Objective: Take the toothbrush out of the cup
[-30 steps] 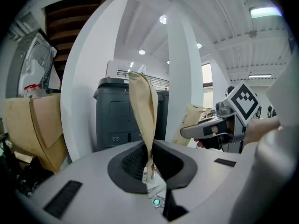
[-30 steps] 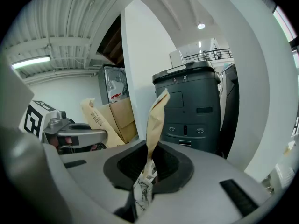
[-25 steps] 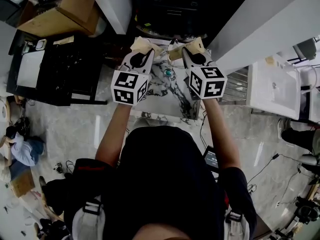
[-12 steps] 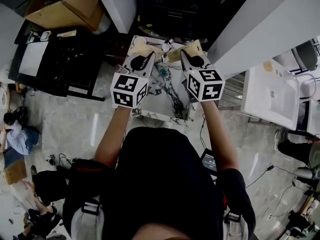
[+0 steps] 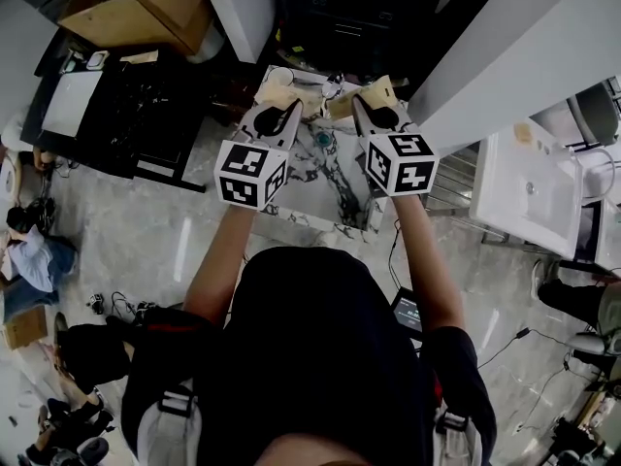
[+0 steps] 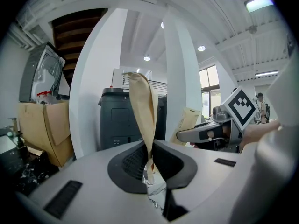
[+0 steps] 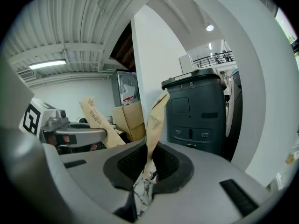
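Both hand-held grippers pressed together and aloft, toothbrush not yet touched.

Over the marble worktop (image 5: 335,197) the left hand-held gripper (image 5: 277,95) and the right hand-held gripper (image 5: 375,95) hang side by side, each with its tan-wrapped jaws flat against one another and nothing between them. A small teal thing (image 5: 324,139) on the worktop between them is probably the cup with the toothbrush, but it is too small to be sure, and the brush itself cannot be made out. A descent with jaws closed like this would likely knock the cup over rather than grasp the brush. Unless the other gripper steadies it, a light cup may also lift or tip with the brush. The marker cubes crowd the head view, so the aim could easily go wide.
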Action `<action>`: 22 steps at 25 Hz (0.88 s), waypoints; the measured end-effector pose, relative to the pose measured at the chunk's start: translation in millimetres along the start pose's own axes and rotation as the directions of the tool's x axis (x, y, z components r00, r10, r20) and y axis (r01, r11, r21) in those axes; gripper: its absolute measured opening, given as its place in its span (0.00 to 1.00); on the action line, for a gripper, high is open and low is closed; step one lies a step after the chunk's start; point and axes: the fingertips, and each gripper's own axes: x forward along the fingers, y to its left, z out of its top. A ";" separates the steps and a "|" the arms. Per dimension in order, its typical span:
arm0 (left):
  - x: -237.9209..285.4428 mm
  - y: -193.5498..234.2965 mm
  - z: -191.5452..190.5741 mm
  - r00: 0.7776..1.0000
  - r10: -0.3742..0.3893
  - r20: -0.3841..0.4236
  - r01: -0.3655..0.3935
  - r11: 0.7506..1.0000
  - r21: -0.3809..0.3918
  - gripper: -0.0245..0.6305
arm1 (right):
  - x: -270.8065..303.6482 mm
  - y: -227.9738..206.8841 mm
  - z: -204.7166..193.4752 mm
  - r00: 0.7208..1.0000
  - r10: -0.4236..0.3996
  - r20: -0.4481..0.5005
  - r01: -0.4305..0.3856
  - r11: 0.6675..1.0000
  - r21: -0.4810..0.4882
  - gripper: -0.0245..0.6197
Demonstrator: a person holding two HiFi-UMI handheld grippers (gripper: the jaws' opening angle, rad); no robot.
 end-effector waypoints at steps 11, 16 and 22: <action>-41.0 9.0 0.4 0.999 -0.028 0.023 0.028 1.000 -0.002 0.10 | -14.3 36.3 2.2 0.999 -0.042 0.010 0.042 0.999 -0.008 0.12; -65.6 9.5 1.1 0.998 -0.049 0.031 0.049 0.999 0.006 0.10 | -25.9 58.8 0.6 0.998 -0.067 0.015 0.067 0.998 -0.002 0.12; -102.2 11.6 -4.1 0.997 -0.068 0.040 0.067 0.998 0.005 0.10 | -42.9 93.4 -4.8 0.995 -0.095 0.027 0.096 0.995 -0.017 0.12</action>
